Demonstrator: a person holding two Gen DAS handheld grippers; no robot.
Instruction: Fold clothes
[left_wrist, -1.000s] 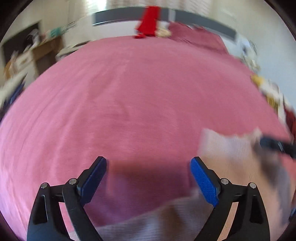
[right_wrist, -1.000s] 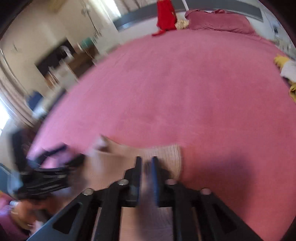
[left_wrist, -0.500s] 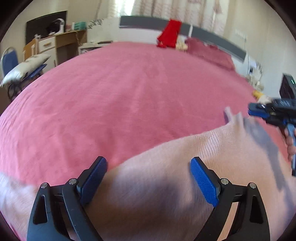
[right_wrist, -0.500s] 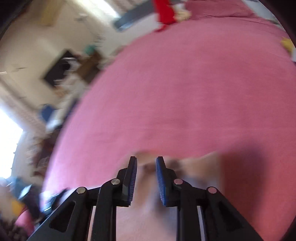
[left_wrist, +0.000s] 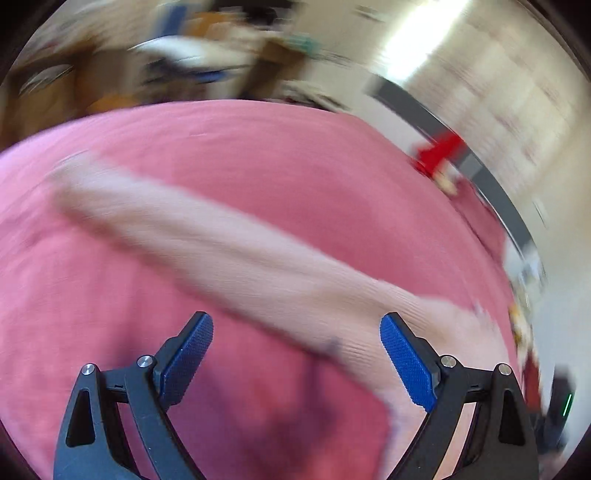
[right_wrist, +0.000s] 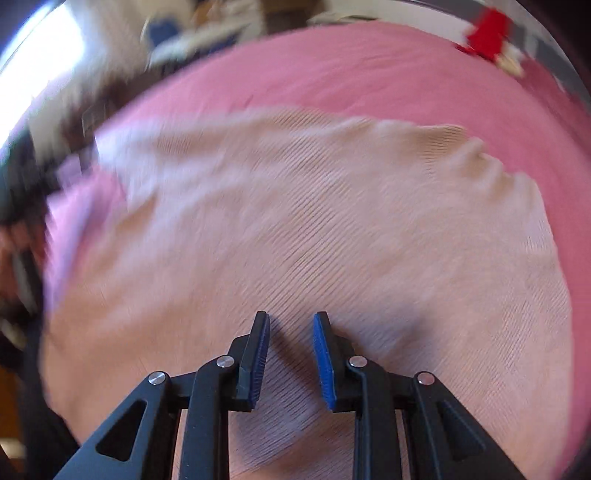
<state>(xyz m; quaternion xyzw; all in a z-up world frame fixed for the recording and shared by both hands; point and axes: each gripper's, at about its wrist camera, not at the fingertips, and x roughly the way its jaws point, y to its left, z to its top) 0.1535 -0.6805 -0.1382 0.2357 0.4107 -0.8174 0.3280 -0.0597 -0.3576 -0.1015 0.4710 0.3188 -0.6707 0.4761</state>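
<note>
A beige ribbed knit garment (right_wrist: 303, 221) lies spread on the pink bed cover (right_wrist: 369, 70). In the left wrist view one long sleeve of the garment (left_wrist: 236, 251) stretches diagonally across the cover from upper left to lower right, blurred by motion. My left gripper (left_wrist: 295, 350) hangs over the cover with its blue pads wide apart and nothing between them. My right gripper (right_wrist: 291, 354) points down just above the garment's body; its jaws are opening, and no cloth is pinched between the pads.
A red cloth (left_wrist: 439, 151) hangs on the grey headboard (left_wrist: 480, 170) at the far end of the bed. Blurred furniture and clutter (left_wrist: 192, 59) stand beyond the bed's far side. The other gripper and a hand show as a dark blur (right_wrist: 18, 221) at the left edge.
The right jaws, first shut on the cloth, have parted and let it go. Both views swung sideways and rolled; the garment now lies spread out with its sleeve extended.
</note>
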